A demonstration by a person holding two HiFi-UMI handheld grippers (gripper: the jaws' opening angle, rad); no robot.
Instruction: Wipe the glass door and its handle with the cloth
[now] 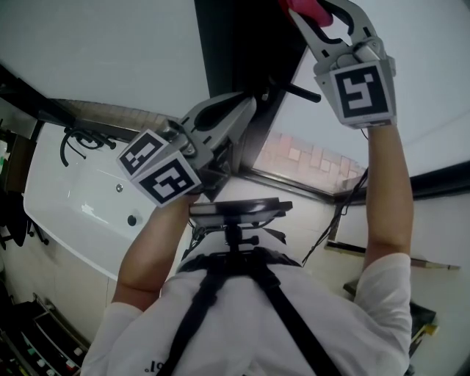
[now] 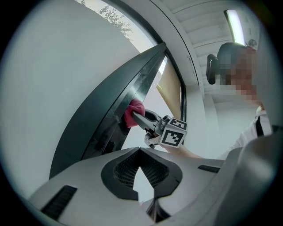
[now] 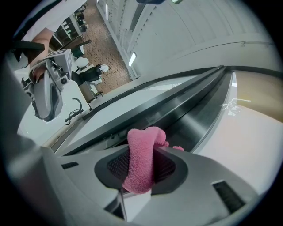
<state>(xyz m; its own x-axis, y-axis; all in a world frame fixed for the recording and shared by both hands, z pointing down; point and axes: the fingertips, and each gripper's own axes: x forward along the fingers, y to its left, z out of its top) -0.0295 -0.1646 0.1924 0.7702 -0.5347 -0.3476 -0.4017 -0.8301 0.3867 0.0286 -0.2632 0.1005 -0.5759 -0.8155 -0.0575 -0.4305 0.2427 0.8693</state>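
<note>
The pink cloth (image 3: 141, 159) is pinched between the pads of my right gripper (image 3: 143, 152), which is shut on it. In the head view that gripper (image 1: 312, 13) is raised at the top, with the cloth (image 1: 302, 6) pressed against the door's dark frame (image 1: 250, 44). The left gripper view shows the cloth (image 2: 132, 110) touching the frame edge (image 2: 124, 101) beside the frosted glass (image 2: 57, 88). My left gripper (image 1: 248, 101) is lower and to the left, close to the frame, with its jaws together and nothing between them. A short black bar (image 1: 297, 91) juts from the frame.
A white basin (image 1: 73, 191) with a black fitting (image 1: 77, 139) lies at the left. A brick-patterned floor (image 1: 301, 158) shows past the door. The head camera mount (image 1: 235, 213) sits over the person's chest. Dark shelving fills the lower left corner.
</note>
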